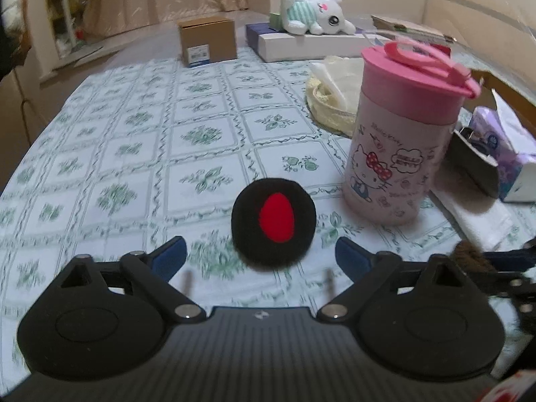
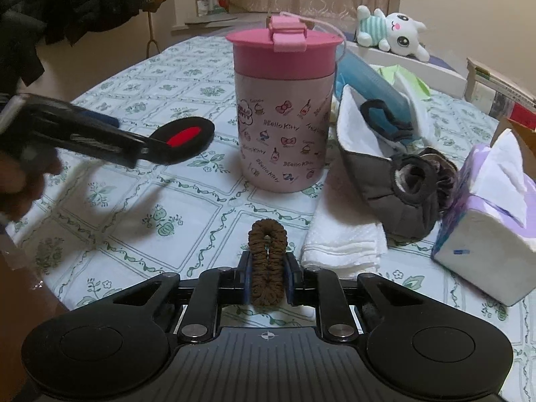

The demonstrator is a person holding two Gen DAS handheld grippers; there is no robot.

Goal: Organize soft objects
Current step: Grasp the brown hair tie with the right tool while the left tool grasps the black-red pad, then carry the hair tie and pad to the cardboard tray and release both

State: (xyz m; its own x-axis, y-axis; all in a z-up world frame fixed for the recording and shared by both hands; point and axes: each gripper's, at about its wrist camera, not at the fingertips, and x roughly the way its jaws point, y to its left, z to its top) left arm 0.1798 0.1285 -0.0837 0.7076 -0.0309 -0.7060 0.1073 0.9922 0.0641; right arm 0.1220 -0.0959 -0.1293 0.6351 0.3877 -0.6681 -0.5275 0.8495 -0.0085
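A round black fuzzy pad with a red oval (image 1: pixel 273 214) lies on the flowered tablecloth (image 1: pixel 140 154). My left gripper (image 1: pixel 261 251) is open, its blue-padded fingertips (image 1: pixel 172 253) set wide on either side of the pad's near edge without touching it. In the right wrist view the same pad (image 2: pixel 187 137) shows just past the left gripper (image 2: pixel 134 140). My right gripper (image 2: pixel 268 264) is shut on a brown scrunchie (image 2: pixel 266 234), squeezed into a narrow loop that sticks out ahead of the pads, just above the cloth.
A pink Hello Kitty lidded cup (image 2: pixel 284 110) stands mid-table. Right of it lie a folded white towel (image 2: pixel 345 244), a grey quilted item with dark fabric pieces (image 2: pixel 402 184) and a tissue box (image 2: pixel 485 234). At the back are a plush bunny (image 1: pixel 311 13) on a white box and a cardboard box (image 1: pixel 207 40).
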